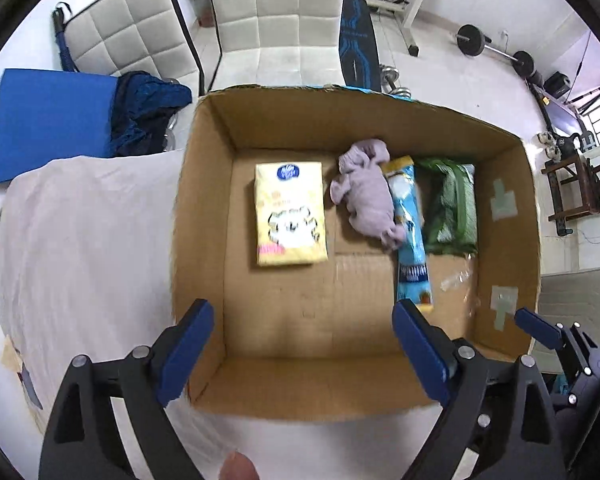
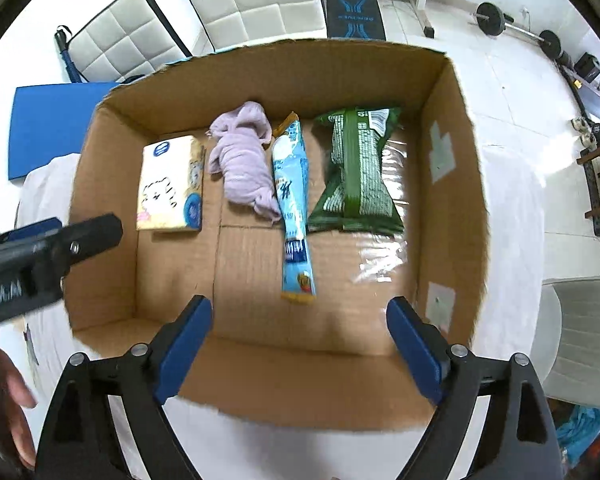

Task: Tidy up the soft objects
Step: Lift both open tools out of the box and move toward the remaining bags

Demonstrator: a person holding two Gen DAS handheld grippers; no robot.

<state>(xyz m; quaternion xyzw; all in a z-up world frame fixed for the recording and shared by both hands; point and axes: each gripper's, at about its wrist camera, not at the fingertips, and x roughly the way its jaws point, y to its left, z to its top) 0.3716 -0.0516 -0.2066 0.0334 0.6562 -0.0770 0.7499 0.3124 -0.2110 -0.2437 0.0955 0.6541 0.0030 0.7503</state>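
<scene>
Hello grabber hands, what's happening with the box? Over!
Left gripper open, empty; right gripper open, empty. Tissue pack, purple cloth, blue tube pack, green packet in cardboard box. Nothing blocking.

A surface covered with a pale, wrinkled cloth (image 1: 84, 232) carries an open cardboard box (image 2: 452, 200). The box stands directly on the cloth and takes most of it; the cloth shows at the left, the right and the near side of the box. At the left near edge of the cloth lies something flat, perhaps paper (image 1: 10, 356), too blurred to tell.
</scene>
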